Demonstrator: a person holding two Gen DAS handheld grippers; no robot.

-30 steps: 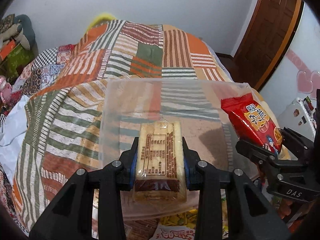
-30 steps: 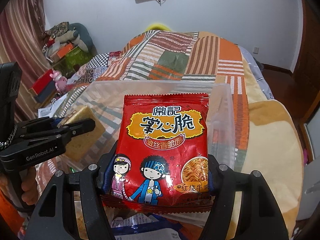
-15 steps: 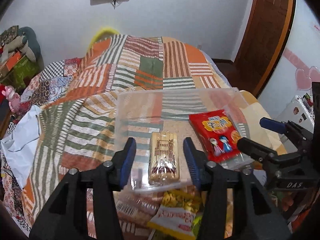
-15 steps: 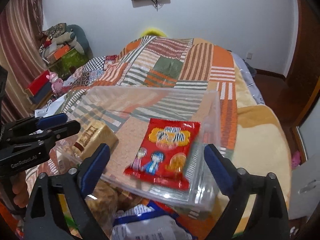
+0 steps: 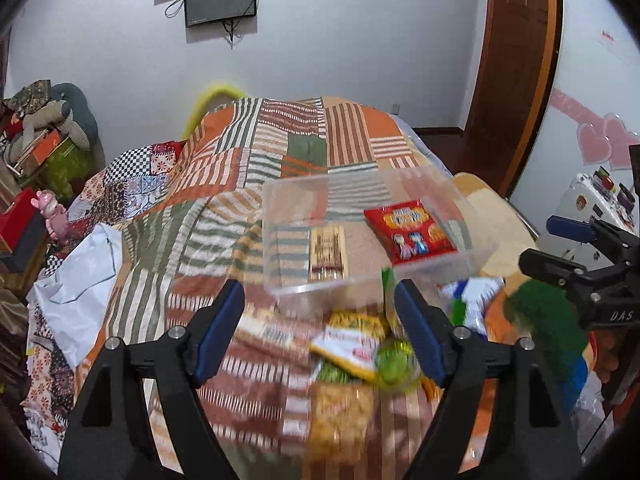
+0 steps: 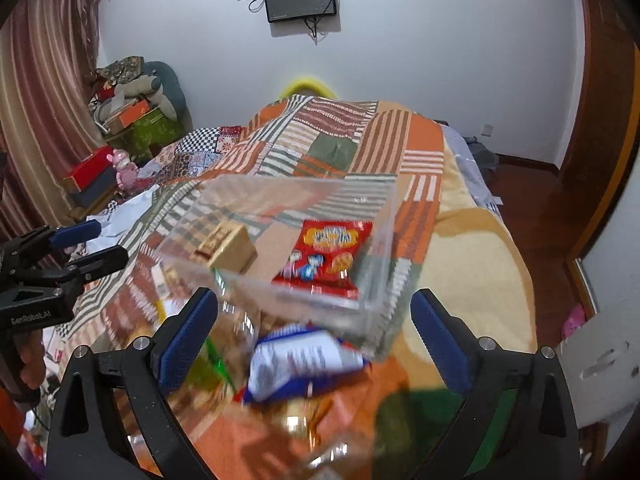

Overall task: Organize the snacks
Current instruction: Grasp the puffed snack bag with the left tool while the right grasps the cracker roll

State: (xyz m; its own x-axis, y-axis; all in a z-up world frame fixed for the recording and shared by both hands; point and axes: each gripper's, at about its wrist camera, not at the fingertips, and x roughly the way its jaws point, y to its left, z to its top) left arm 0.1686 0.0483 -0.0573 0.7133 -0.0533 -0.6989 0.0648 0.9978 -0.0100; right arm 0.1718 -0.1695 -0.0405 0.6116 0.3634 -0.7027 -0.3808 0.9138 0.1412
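Observation:
A clear plastic bin sits on the patchwork bedspread. Inside it lie a tan biscuit pack and a red noodle-snack packet. My left gripper is open and empty, pulled back over a pile of loose snack packs in front of the bin. My right gripper is open and empty above a blue-and-white packet. Each gripper also shows from the side in the other's view, the right one and the left one.
More loose snacks lie blurred near the bed's front edge. A white cloth lies at the left. Boxes and soft toys are stacked at the far left. A white fridge and a wooden door are at the right.
Both grippers opened, dropped the biscuit pack and the red packet into the bin, then drew back toward the bed's front edge and opened wider.

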